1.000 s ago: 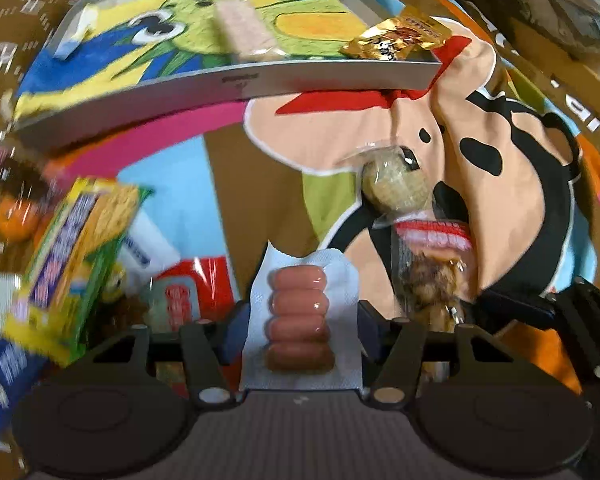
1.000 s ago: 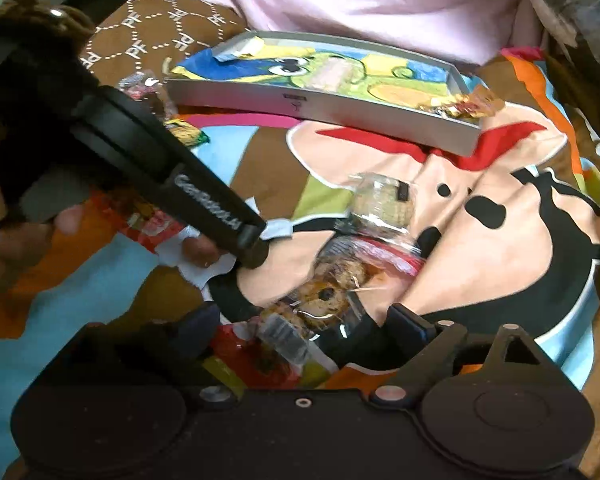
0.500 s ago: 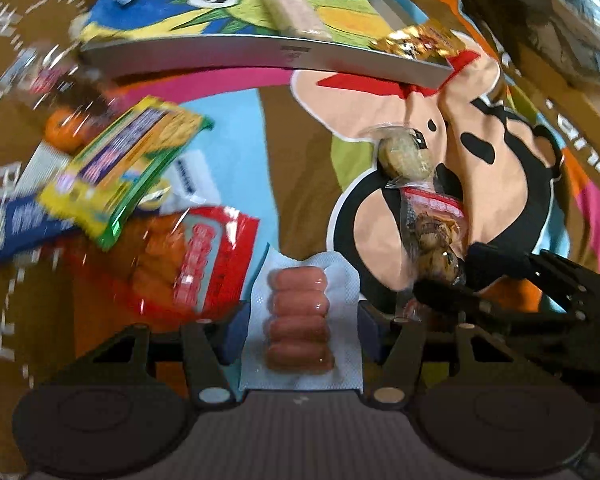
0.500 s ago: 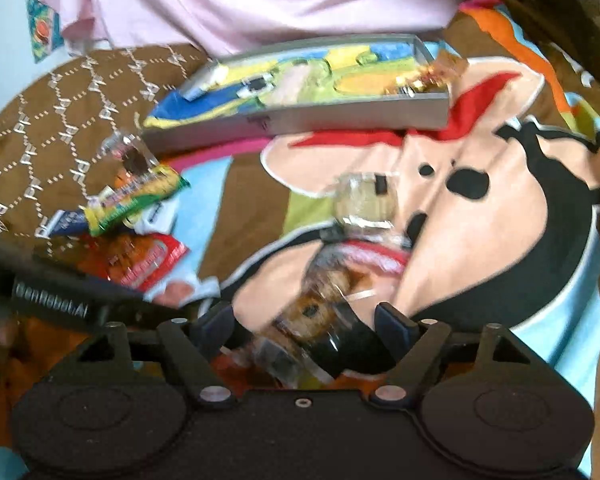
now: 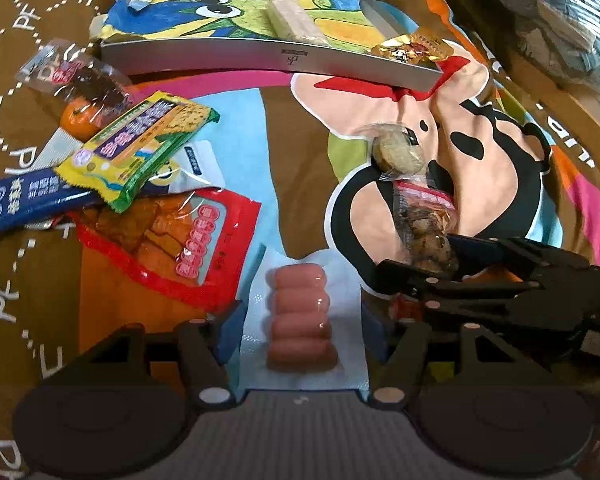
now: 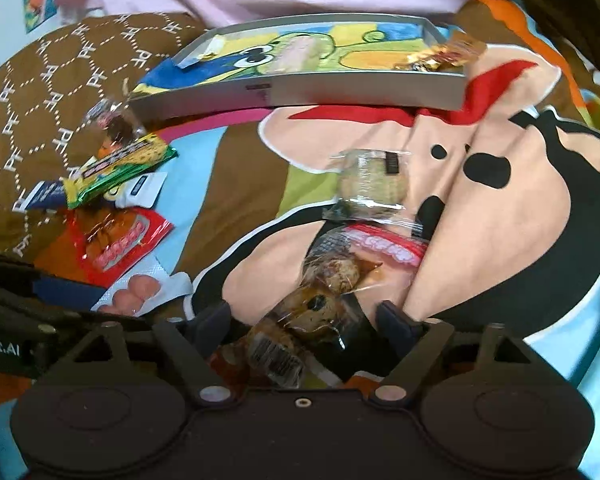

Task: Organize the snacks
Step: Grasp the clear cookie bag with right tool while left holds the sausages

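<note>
My left gripper (image 5: 300, 316) is shut on a white packet of small pink sausages (image 5: 300, 316), which also shows in the right wrist view (image 6: 134, 292). My right gripper (image 6: 304, 316) has its jaws on either side of a clear packet of brown snacks (image 6: 320, 292) lying on the cartoon blanket; the packet also shows in the left wrist view (image 5: 424, 228). A grey tray (image 5: 268, 54) with a frog picture stands at the far side, holding a pale bar (image 5: 292, 24) and a gold packet (image 5: 416, 46); the tray also shows in the right wrist view (image 6: 300, 88).
A round biscuit in clear wrap (image 5: 398, 152) lies beyond the brown snack packet. At the left lies a pile: a red packet (image 5: 172, 240), a yellow-green packet (image 5: 140, 144), a blue bar (image 5: 28, 204), an orange (image 5: 76, 122). A pink-shirted person sits behind the tray.
The left gripper has pulled back and swung left with the sausage packet, bringing the snack pile into view. The right gripper has moved in around the brown snack packet.
</note>
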